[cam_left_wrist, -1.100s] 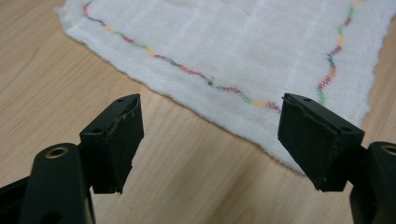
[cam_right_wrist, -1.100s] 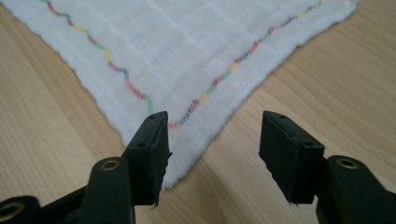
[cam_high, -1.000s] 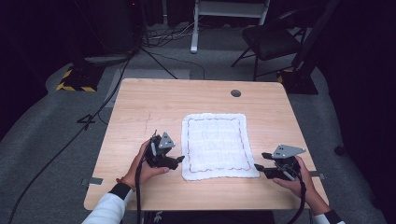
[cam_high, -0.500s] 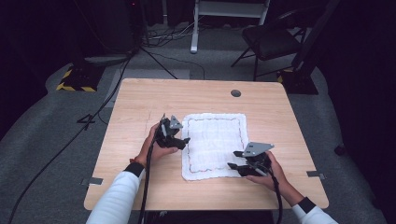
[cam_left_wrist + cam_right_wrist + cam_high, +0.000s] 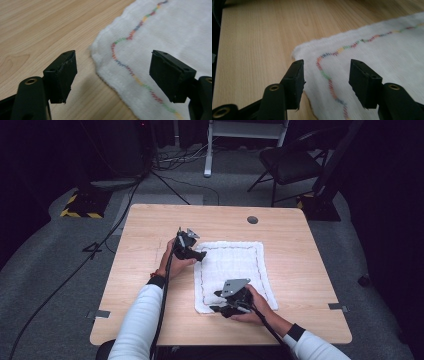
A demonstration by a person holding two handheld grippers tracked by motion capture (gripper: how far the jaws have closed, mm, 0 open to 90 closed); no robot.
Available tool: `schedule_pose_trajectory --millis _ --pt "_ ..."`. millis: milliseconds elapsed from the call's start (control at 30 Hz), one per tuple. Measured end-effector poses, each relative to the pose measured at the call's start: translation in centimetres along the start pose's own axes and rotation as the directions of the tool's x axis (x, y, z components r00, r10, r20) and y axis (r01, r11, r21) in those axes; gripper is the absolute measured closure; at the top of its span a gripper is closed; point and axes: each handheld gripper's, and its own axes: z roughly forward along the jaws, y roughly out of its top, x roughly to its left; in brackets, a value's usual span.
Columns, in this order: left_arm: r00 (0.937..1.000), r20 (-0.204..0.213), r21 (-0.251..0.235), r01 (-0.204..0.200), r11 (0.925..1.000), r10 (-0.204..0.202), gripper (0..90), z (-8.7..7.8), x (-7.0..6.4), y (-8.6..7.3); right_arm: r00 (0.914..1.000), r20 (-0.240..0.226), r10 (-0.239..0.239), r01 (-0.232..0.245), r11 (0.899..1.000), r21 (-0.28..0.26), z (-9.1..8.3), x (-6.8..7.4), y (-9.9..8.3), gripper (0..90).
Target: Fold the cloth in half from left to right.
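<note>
The left gripper [image 5: 199, 255], jaws apart, sits at the upper-left corner of the white cloth [image 5: 235, 270] at frame centre. The right gripper [image 5: 216, 301], also gaping, is at its lower-left corner. Both forearms reach up from the bottom edge. No legible writing.

Wooden table [image 5: 150, 240] on grey carpet, round grommet hole [image 5: 252, 220] near its far edge. Behind it: black folding chair [image 5: 292, 162], white stand frame [image 5: 245, 130], cables [image 5: 175, 160] across floor. Yellow-black hazard-striped block [image 5: 80, 205] at far left.
</note>
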Motion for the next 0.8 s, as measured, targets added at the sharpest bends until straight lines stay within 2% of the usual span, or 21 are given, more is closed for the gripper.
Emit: schedule_pose_trajectory --millis 33,67,167,267,500,633,733,800 --pt "0.9998 -0.001 -0.005 0.019 0.9998 -0.019 22.5 0.3 0.3 -0.1 1.0000 -0.005 -0.006 0.006 1.000 0.001 0.3 0.2 0.2 46.0" --pt "0.9997 0.000 -0.002 0.026 0.9997 -0.026 22.4 0.4 0.5 -0.2 0.9995 -0.015 -0.026 0.026 1.000 0.002 0.9 0.7 0.6 45.9" --pt "0.9987 -0.010 0.017 0.050 0.9986 -0.050 21.9 1.0 1.1 -0.5 0.9986 -0.030 -0.044 0.044 0.999 0.014 1.7 1.2 1.1 45.4" --pt "0.9983 -0.008 0.008 0.058 0.9983 -0.058 20.0 1.1 1.3 -0.6 0.9982 -0.028 -0.053 0.053 0.998 0.016 2.7 1.4 1.4 45.5" --pt "0.9994 0.007 -0.002 0.033 0.9994 -0.033 21.2 1.1 1.4 -0.7 0.9978 -0.045 -0.050 0.051 0.998 0.040 4.1 1.8 1.9 44.6" --pt "0.9990 0.016 -0.020 0.041 0.9990 -0.041 31.7 0.9 1.5 -0.8 0.9989 -0.045 -0.011 0.013 0.999 0.038 4.5 1.6 2.0 46.7" --pt "0.9982 0.045 -0.033 0.040 0.9987 -0.039 50.6 0.7 1.6 -0.9 0.9998 -0.021 -0.005 0.006 0.999 0.038 4.4 1.4 2.0 58.2" --pt "0.9972 0.067 -0.032 0.036 0.9988 -0.034 61.8 0.6 1.7 -1.0 1.0000 0.004 0.008 -0.008 0.999 0.036 4.3 1.2 1.9 69.5"
